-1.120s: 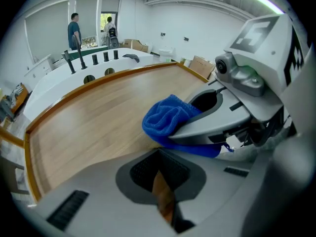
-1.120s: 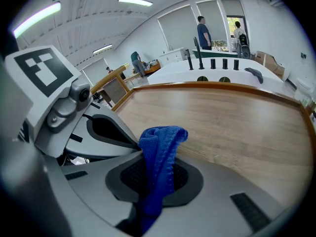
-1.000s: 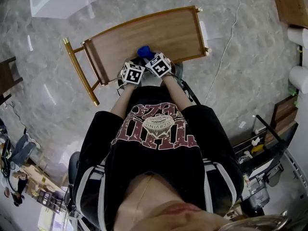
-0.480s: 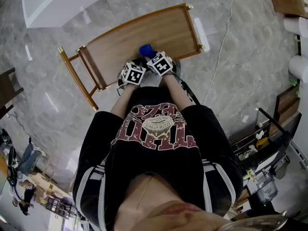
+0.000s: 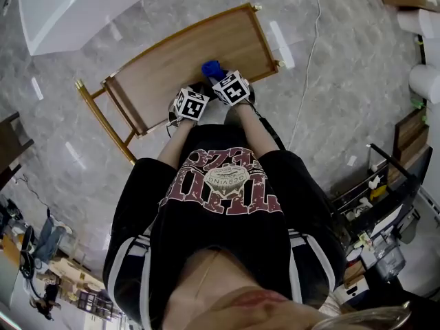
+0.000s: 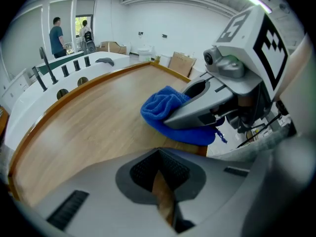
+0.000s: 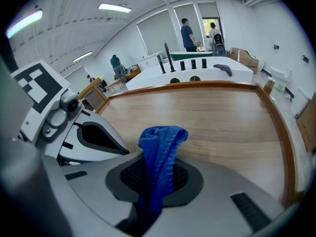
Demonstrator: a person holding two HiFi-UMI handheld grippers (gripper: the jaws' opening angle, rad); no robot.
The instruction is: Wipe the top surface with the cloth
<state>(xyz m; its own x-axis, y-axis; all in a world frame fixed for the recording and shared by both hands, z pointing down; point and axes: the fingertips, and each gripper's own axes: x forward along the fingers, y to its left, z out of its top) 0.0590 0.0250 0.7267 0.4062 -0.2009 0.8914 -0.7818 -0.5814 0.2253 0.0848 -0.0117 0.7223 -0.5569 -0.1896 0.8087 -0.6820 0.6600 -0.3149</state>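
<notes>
The blue cloth (image 7: 160,144) is pinched in my right gripper (image 7: 154,181), whose jaws are closed tight on its lower part while the rest stands up from them in a bunched fold. It sits at the near edge of the wooden top (image 5: 185,53), toward the right end, and from the left gripper view its underside seems to rest on the wood just inside the raised rim. In the head view only a small blue lump shows, just ahead of my right marker cube (image 5: 231,89). My left gripper (image 6: 165,209) is just beside the right one, to its left and also at the near edge; its jaws are drawn almost together with only a thin sliver of wood showing between them, and they hold nothing. Its marker cube (image 5: 190,104) nearly touches the right cube. Most of the top stretches away bare in front of both grippers, pale brown with a darker lip all round. A gold rail (image 5: 103,122) runs along the table's left end on a gold frame. The table stands on a grey marbled floor (image 5: 344,81). Beyond its far side is a curved white counter (image 7: 197,70) with dark upright fittings on it. Farther back, two people (image 7: 187,33) stand by a doorway, and a third (image 7: 116,65) stands off to the left.
</notes>
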